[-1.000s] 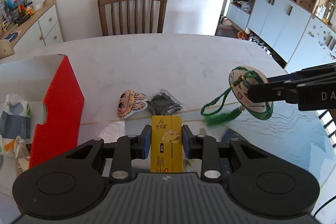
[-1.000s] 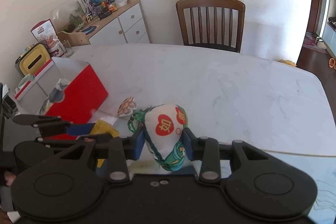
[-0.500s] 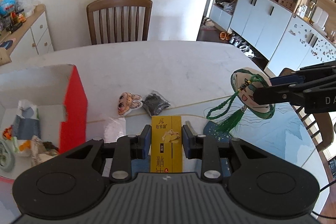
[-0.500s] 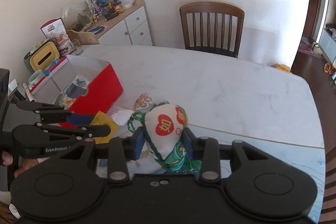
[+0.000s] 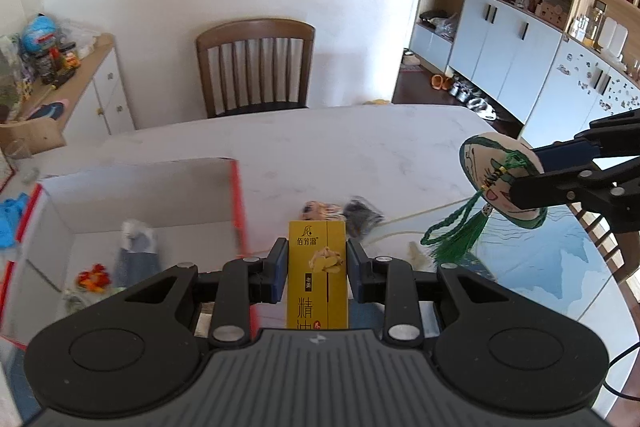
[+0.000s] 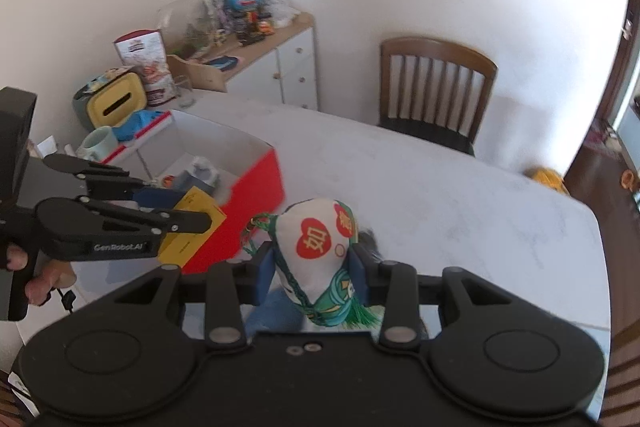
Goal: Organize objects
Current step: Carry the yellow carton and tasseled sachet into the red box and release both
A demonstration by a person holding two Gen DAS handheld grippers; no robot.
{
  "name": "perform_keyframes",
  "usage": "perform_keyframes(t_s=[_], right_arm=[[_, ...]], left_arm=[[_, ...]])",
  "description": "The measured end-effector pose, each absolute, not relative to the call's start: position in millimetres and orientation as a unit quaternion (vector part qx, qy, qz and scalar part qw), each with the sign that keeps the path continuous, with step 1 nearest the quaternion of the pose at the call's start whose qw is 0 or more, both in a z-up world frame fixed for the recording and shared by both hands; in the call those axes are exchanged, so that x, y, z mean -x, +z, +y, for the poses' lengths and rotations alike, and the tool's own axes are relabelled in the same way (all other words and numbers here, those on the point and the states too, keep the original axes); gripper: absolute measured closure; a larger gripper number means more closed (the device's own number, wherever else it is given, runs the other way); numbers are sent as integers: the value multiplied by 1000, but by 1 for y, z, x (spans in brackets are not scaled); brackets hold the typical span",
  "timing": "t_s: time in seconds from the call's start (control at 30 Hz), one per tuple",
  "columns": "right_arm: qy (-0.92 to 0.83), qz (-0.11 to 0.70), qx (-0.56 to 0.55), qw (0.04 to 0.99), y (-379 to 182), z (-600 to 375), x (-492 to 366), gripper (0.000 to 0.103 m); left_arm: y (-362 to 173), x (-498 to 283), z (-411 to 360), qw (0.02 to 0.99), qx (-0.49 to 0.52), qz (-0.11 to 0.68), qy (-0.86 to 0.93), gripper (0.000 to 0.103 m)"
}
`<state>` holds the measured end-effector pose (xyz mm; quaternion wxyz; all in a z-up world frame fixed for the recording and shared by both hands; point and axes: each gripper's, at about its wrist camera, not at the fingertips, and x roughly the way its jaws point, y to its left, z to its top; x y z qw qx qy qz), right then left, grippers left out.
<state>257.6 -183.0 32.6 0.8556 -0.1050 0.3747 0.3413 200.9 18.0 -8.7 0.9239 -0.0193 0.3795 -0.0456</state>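
Yellow box (image 5: 317, 275) — base hidden — box contents (image 5: 132, 255) blurred.

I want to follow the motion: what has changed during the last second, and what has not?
Both grippers rose and swung left toward the red box; its open inside now shows. Unchanged: left gripper clamps the yellow carton, right gripper clamps the sachet. Nothing was released.
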Motion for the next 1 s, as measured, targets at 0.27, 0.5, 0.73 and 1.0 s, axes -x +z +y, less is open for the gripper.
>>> perform_keyframes(t_s=[0.27,0.5,0.73,1.0], right_arm=[[367,355,126,851,45,-130,-245,65],[381,346,139,846,48,-86,-242,65],[395,339,139,842,47,-47,-250,65],[411,328,154,836,40,-1,-263,64]], left_arm=[[8,-192,68,930,10,366,-24,73],[12,-192,114,928,4,373,-10,73],[2,-204,151,923,-4,386,10,73],[-13,-225,187,915,2,402,31,73]])
